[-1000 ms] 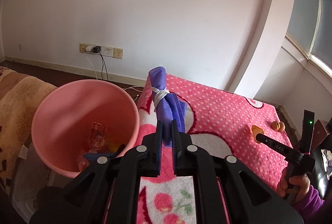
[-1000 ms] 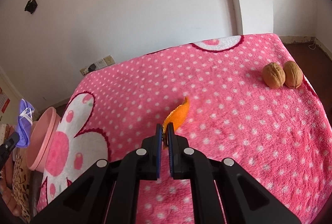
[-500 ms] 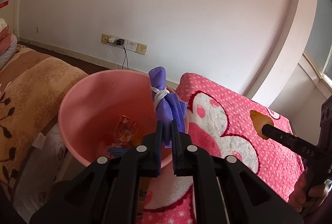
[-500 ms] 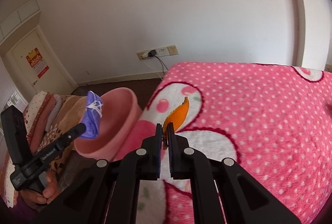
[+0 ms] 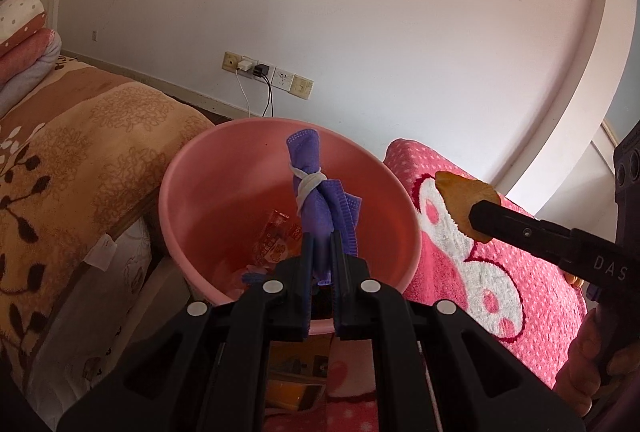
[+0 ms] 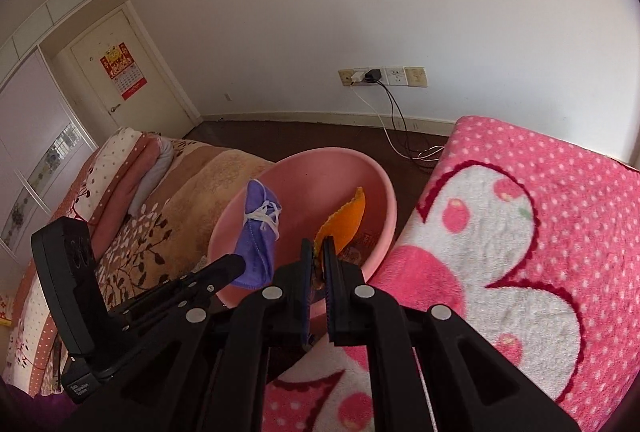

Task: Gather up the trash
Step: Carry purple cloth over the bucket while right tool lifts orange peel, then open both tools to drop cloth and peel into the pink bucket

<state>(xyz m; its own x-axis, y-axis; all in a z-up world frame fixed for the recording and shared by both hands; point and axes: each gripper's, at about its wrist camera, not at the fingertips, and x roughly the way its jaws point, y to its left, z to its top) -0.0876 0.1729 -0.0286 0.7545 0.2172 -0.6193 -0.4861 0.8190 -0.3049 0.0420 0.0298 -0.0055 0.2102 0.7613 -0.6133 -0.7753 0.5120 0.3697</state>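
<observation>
My left gripper (image 5: 321, 244) is shut on a rolled purple face mask (image 5: 316, 192) tied with its white strap, held over the pink bin (image 5: 192, 168). The bin holds red wrappers (image 5: 276, 240) at its bottom. My right gripper (image 6: 317, 252) is shut on an orange peel (image 6: 346, 222), held over the bin's near rim (image 6: 384, 192). The right gripper and peel (image 5: 466, 202) show at the right in the left wrist view. The left gripper with the mask (image 6: 258, 232) shows at the left in the right wrist view.
A pink polka-dot blanket (image 6: 540, 232) covers the surface right of the bin. A brown patterned bed (image 5: 60, 168) with folded bedding lies left of it. Wall sockets with cables (image 6: 380, 78) sit behind, above dark floor.
Both grippers swung left from over the pink blanket to the bin. The mask and the peel now hang over the bin's opening, still gripped.
</observation>
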